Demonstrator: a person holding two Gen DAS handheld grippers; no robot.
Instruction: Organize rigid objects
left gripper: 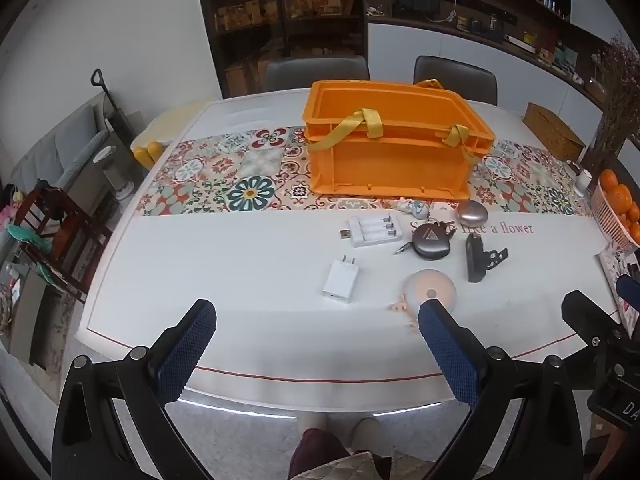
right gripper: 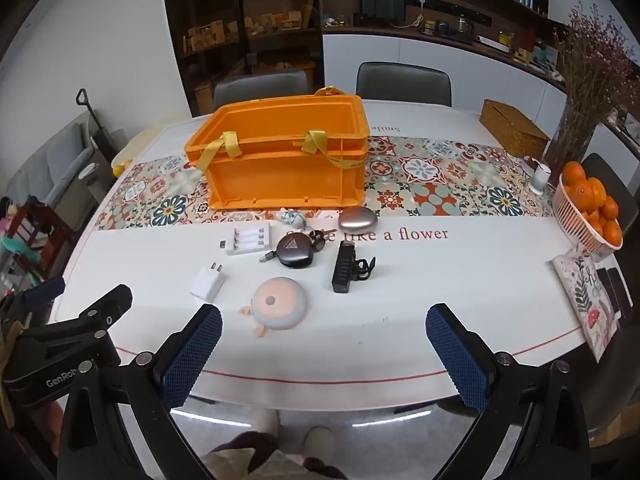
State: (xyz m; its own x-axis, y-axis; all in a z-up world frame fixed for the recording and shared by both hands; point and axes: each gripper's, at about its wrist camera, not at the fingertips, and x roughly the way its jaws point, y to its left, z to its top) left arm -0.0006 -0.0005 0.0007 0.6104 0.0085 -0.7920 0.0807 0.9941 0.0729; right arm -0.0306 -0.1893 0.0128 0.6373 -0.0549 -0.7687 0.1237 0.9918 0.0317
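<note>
An orange crate (left gripper: 394,136) (right gripper: 280,160) with yellow straps stands on the patterned runner. In front of it lie a white battery charger (left gripper: 374,230) (right gripper: 248,240), a white plug adapter (left gripper: 341,281) (right gripper: 208,280), a black round cable reel (left gripper: 431,241) (right gripper: 296,251), a silver oval case (left gripper: 472,212) (right gripper: 357,218), a black clip-on light (left gripper: 476,258) (right gripper: 345,267) and a round pink-and-grey gadget (left gripper: 430,290) (right gripper: 280,307). My left gripper (left gripper: 316,312) is open and empty above the table's near edge. My right gripper (right gripper: 324,318) is open and empty, near the round gadget.
A basket of oranges (right gripper: 590,210) and a vase of dried flowers (right gripper: 576,120) stand at the right. A wicker box (right gripper: 512,128) sits at the back right, a printed pouch (right gripper: 588,300) at the right edge. Chairs stand behind the white table (right gripper: 460,280).
</note>
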